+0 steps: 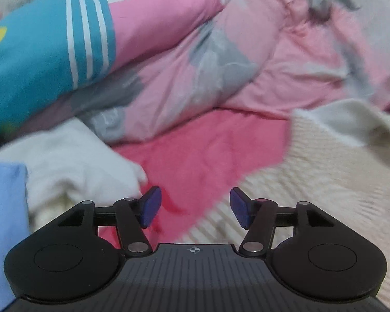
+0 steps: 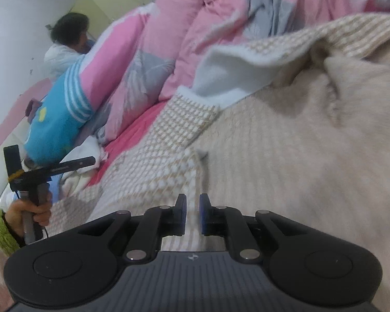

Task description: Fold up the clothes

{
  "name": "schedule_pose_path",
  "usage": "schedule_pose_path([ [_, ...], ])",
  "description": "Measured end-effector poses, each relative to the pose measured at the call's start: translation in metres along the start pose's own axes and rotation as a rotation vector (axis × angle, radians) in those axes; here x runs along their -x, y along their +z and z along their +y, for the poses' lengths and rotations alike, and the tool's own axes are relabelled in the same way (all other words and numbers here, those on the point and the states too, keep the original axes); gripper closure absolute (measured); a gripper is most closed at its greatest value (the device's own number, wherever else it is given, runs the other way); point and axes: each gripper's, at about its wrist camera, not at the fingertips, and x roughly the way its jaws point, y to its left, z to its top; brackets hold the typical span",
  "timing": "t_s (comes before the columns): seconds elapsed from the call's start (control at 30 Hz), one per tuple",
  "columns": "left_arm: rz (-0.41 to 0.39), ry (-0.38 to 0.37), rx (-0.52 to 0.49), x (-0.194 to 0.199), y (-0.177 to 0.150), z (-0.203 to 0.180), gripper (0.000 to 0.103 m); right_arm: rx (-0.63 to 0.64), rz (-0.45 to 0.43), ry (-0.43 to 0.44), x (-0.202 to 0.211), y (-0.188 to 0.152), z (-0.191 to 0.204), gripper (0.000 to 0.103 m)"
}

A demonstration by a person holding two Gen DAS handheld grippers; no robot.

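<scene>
On the bed (image 1: pixel 208 156), over its pink sheet, the left gripper (image 1: pixel 195 206) hangs with its fingers (image 1: pixel 150 206) spread apart and nothing between them. A cream knitted sweater (image 2: pixel 286 156) lies rumpled just to its right, one cuff turned back to show a white lining. The right gripper (image 2: pixel 192 214) sits low over the sweater's ribbed hem, fingers nearly together; whether they pinch the knit cannot be told. A pink and grey quilt (image 1: pixel 182 65) is heaped behind.

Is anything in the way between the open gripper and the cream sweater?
No. The left gripper stands open with nothing between its jaws, and only bare pink sheet lies between it and the cream sweater.
</scene>
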Motion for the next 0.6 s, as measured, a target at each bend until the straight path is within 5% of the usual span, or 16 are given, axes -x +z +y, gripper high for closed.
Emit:
schedule_pose_path([
  [0.07, 0.006, -0.087, 0.021, 0.008, -0.011, -0.004, 0.051, -0.007, 0.001, 0.0, 0.023, -0.015, 0.005, 0.092],
  [0.1, 0.007, -0.125, 0.033, 0.01, -0.018, -0.01, 0.07, -0.018, -0.002, -0.003, 0.033, -0.023, 0.007, 0.092],
  [0.2, 0.015, -0.157, 0.027, -0.003, -0.039, -0.029, 0.081, -0.053, -0.016, -0.009, 0.052, -0.045, 0.012, 0.091],
  [0.3, 0.041, -0.09, 0.046, -0.037, -0.05, -0.021, 0.081, -0.056, -0.03, -0.02, 0.057, -0.052, 0.014, 0.091],
  [0.37, -0.005, -0.021, 0.122, -0.045, -0.044, 0.002, 0.098, -0.039, -0.043, -0.034, 0.06, -0.051, 0.015, 0.09],
  [0.57, -0.013, 0.241, 0.386, -0.052, -0.035, 0.074, 0.095, -0.033, -0.081, -0.105, 0.066, -0.041, 0.002, 0.086],
  [0.6, -0.017, 0.236, 0.447, -0.044, -0.038, 0.084, 0.094, -0.045, -0.092, -0.109, 0.07, -0.039, -0.002, 0.086],
])
